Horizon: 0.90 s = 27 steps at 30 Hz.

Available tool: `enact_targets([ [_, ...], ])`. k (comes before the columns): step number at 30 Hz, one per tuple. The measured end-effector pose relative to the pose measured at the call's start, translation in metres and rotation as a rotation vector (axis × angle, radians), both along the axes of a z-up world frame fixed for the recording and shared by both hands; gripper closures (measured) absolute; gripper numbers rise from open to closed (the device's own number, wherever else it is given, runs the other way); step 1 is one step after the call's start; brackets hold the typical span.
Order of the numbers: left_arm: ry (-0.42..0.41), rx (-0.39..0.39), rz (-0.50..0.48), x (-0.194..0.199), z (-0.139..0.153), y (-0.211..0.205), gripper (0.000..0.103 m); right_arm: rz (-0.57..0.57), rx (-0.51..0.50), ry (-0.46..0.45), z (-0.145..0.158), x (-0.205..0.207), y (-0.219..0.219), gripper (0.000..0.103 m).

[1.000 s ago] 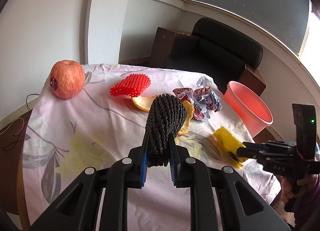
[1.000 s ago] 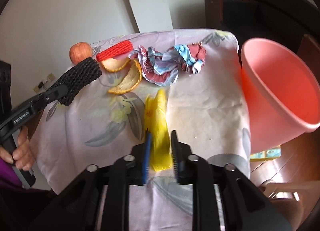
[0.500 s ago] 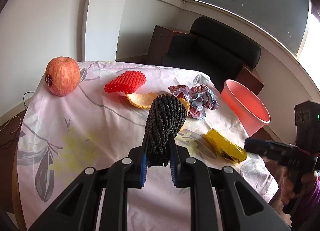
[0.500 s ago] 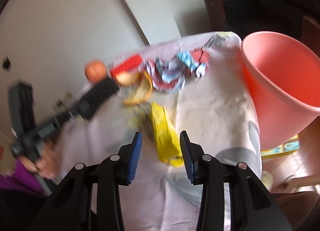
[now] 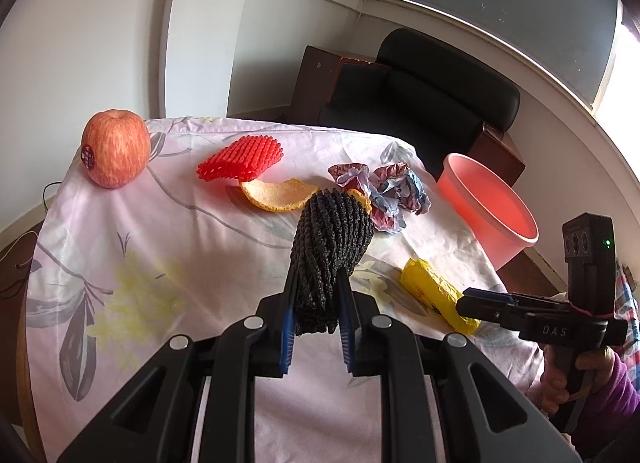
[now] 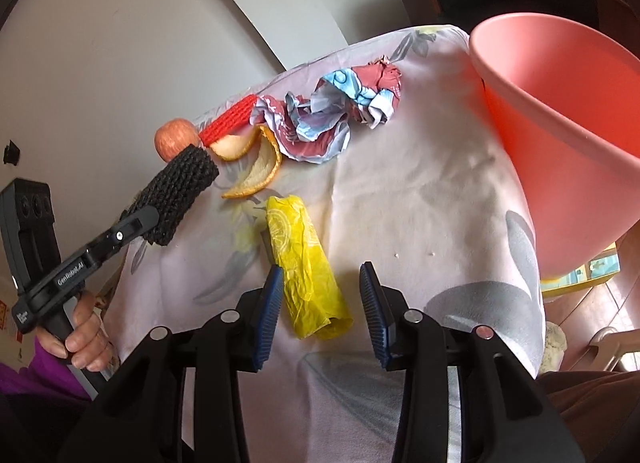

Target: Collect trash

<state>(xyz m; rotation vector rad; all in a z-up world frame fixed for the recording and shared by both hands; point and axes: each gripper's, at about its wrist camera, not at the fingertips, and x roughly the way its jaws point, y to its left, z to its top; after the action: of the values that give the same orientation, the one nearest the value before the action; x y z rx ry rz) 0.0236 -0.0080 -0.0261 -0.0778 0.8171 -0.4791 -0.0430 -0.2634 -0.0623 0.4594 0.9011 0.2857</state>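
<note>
Right gripper (image 6: 320, 315) open, jaws straddling the yellow wrapper (image 6: 306, 267) on the tablecloth (image 6: 420, 199), untouched; wrapper's long axis runs 5 to 11 o'clock. Left gripper (image 5: 316, 327) clamps black foam net (image 5: 330, 251), pointing 1 o'clock. Pink bin (image 6: 560, 103) at 2 o'clock.

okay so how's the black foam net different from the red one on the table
The black foam net is clamped in the left gripper and lifted off the cloth; the red foam net lies flat on the tablecloth, untouched. The black one looks longer and rounder, the red one squashed flatter. Both are ribbed mesh fruit sleeves, and neither is in the pink bin yet.
</note>
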Motion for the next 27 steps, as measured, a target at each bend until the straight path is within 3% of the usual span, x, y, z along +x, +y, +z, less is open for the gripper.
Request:
enact_targets([
  [6, -0.008, 0.009, -0.008, -0.002, 0.002, -0.004, 0.086, 0.029, -0.045, -0.028, 0.000, -0.007, 0.014, 0.075],
  [11, -0.008, 0.013, -0.010, -0.002, 0.003, -0.007, 0.086, 0.032, -0.060, -0.040, 0.000, -0.013, 0.017, 0.078],
  [17, -0.016, 0.015, -0.020, -0.003, 0.005, -0.014, 0.086, 0.028, -0.061, -0.065, 0.001, -0.021, 0.014, 0.088],
  [27, -0.062, -0.007, -0.044, 0.000, 0.021, -0.039, 0.086, -0.049, -0.063, -0.169, 0.024, -0.029, -0.006, 0.091],
])
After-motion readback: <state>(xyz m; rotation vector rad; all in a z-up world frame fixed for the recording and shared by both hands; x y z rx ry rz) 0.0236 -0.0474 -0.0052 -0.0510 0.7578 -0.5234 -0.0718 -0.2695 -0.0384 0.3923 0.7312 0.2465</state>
